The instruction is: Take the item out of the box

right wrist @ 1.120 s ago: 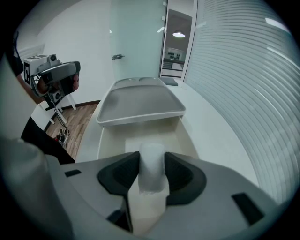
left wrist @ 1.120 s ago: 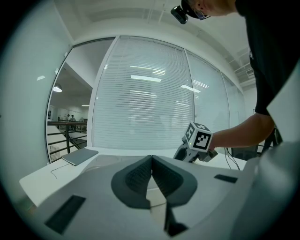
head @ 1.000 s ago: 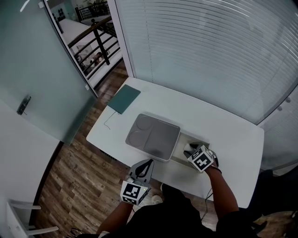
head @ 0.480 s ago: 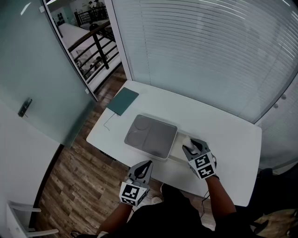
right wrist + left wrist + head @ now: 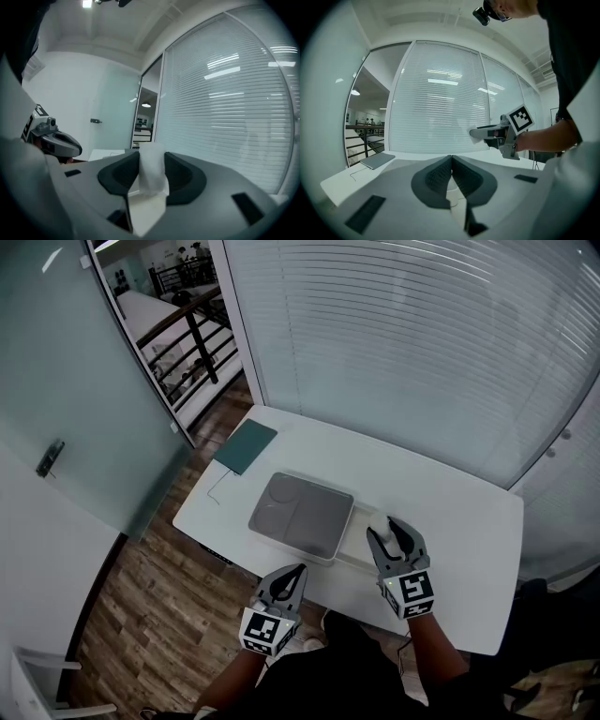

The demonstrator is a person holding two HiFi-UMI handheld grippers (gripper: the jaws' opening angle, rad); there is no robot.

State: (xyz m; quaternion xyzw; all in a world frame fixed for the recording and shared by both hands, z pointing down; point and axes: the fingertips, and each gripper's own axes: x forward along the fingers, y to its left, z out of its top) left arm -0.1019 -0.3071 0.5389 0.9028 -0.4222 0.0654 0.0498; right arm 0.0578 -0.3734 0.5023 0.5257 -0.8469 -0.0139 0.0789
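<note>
My left gripper [image 5: 451, 159], at the near edge of the long white worktop [image 5: 450, 507], is clenched with its dark pads pressed together and nothing between them; in the head view it sits low and left of centre, pointing toward the far side. Beyond it, at the far left corner, a dark green flat pad [image 5: 246, 445] lies with a thin cable trailing toward the worktop's edge. Just right of that, mid-worktop, lies a grey square panel [image 5: 300, 512] with two round impressions in its surface. Its right side touches the shallow pale open box [image 5: 349, 555]; whether the two are joined I cannot tell. Further right, my right gripper [image 5: 392, 529] grasps the small white item [image 5: 152, 176], which stands upright between the two dark pads and rises a little past them. The left gripper view shows this gripper up off the worktop with the item at its tip, against the slatted white blinds [image 5: 436, 108]. From overhead, the item sits over the box's right end.
</note>
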